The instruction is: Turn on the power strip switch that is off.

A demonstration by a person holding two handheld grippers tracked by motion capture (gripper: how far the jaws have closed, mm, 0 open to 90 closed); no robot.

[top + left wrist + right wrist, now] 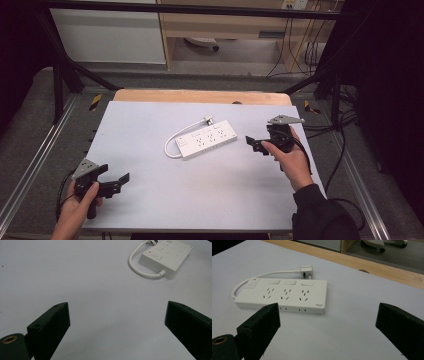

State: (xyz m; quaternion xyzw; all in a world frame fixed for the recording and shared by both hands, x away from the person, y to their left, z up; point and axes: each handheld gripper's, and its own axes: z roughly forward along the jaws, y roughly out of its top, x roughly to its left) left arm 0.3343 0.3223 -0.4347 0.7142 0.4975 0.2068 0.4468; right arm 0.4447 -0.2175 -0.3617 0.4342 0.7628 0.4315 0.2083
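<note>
Left tongs (114, 181) at about 8 o'clock on the white bench (150, 200), jaws spread wide, pinching nothing, hovering over bare surface well apart from everything. In the left gripper view, spread tongs (117, 322) again, with the power strip (166, 257) far off toward 1 o'clock.

Power strip (207, 139) lying flat near bench centre, slightly toward 12 o'clock, long axis running from 8 to 2 o'clock. White cable (172, 145) looping off its 8 o'clock end and curling round the back edge to the plug (208, 120), resting just beside the strip at 12 o'clock. In the right gripper view, three socket groups face up, rocker switch (251, 282) at the cable end, plug (305, 270) lying close behind.

Right tongs (256, 144) at about 3 o'clock, jaws spread, empty, near the strip's free end and aimed at it; same spread seen in the right gripper view (328, 322).

Likely step: a reach by the right tongs toward the strip. To do it well: approach low and level, square the jaws across the strip's narrow width near the free end, close on the plain side walls, not on the sockets or rockers. Best kept slow at contact, since the light body may slide on the smooth bench. Worth keeping clear of the plug and cable loop to avoid dragging them. Left tongs could steady the cable end if the strip pivots.
</note>
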